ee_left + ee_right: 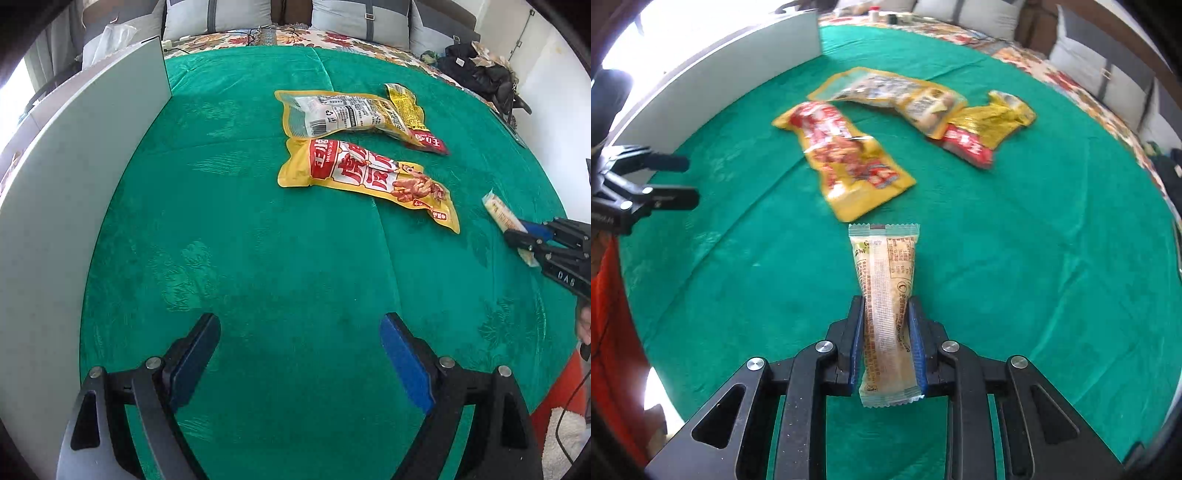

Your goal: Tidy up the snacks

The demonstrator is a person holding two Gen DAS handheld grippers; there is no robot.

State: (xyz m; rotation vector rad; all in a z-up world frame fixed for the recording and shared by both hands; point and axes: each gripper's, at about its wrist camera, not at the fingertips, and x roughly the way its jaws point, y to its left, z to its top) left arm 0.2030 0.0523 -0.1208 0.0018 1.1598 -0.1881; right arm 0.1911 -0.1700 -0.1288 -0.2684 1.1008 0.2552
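Green velvety tablecloth (258, 258), right gripper (886, 314) clamped on a pale snack bar (886, 295) held above it, left gripper (299, 332) spread wide with nothing between, three yellow snack packs (365, 177) lying mid-table, white board (74, 184) along the left edge

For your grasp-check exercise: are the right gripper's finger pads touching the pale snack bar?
Touching. The right wrist view shows the right gripper with both blue pads pressed against the sides of the pale snack bar, no gap either side.

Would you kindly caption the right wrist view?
Right gripper clamps a clear-wrapped snack bar above green cloth, three yellow packets beyond.
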